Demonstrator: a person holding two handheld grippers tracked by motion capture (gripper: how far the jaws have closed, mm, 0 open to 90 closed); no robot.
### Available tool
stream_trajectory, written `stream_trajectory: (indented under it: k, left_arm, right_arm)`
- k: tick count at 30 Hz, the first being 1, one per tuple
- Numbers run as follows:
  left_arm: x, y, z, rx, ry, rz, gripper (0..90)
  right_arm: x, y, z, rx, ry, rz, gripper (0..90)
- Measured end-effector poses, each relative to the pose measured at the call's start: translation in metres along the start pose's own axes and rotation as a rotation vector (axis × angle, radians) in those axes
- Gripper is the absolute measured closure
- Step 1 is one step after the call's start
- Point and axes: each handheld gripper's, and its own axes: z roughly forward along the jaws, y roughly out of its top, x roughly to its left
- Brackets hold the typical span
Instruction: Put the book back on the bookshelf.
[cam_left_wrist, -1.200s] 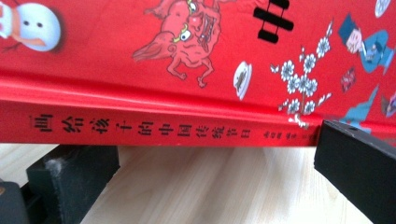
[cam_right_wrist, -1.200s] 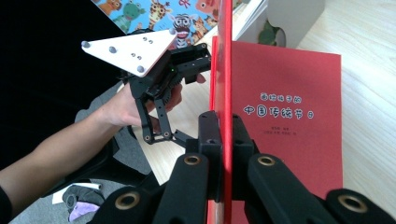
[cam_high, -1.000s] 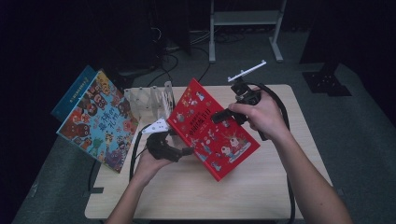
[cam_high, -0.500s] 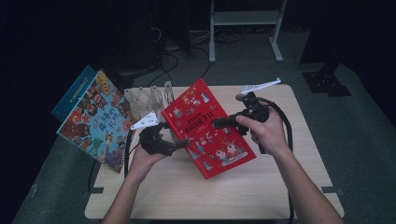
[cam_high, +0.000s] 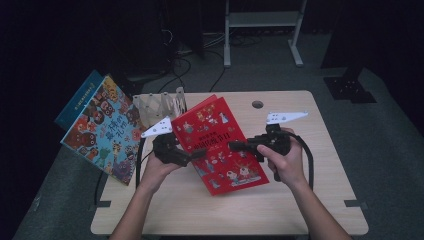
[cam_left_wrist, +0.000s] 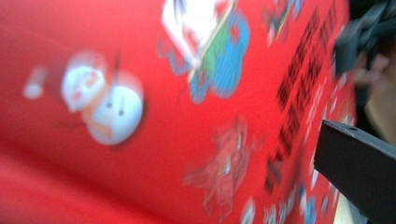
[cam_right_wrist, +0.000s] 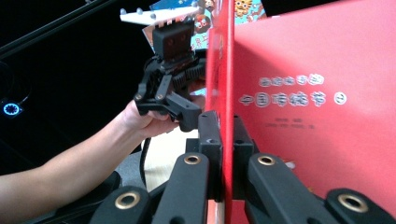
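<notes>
Red book (cam_high: 220, 145): long axis 11 to 5 o'clock. Right gripper (cam_high: 235, 146) clamps its 3 o'clock edge. Left gripper (cam_high: 200, 154) meets the 9 o'clock edge, grip unclear.

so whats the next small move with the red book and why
Probably ease the red book down flat onto the table. The right gripper is clamped on its edge, the left gripper meets its opposite edge, and it hangs tilted above bare wood, so lowering both hands together looks safest. Whether the left jaws grip it is unclear.

I lowered the red book (cam_high: 220, 142) toward the table (cam_high: 310, 200) with the right gripper (cam_high: 234, 146) clamped on it, tipping its cover flatter beside the left gripper (cam_high: 200, 154).
</notes>
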Motion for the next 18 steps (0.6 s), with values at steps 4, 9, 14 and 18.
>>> stream_trajectory:
  k: [4,9,14,18]
  left_arm:
    - [-0.005,0.007,-0.002,-0.012,-0.007,0.030,0.0]
    - [-0.006,0.009,-0.006,-0.056,-0.040,0.049,10.4]
    - [-0.004,0.010,-0.009,-0.086,-0.070,0.057,22.8]
    - [-0.002,0.010,-0.010,-0.101,-0.119,0.045,37.4]
  right_arm:
    - [-0.002,-0.011,-0.002,-0.059,0.030,-0.021,87.3]
    - [-0.008,-0.021,-0.002,-0.103,0.062,-0.034,87.2]
    - [-0.013,-0.029,0.000,-0.127,0.088,-0.050,87.1]
    - [-0.014,-0.036,0.006,-0.123,0.118,-0.071,86.8]
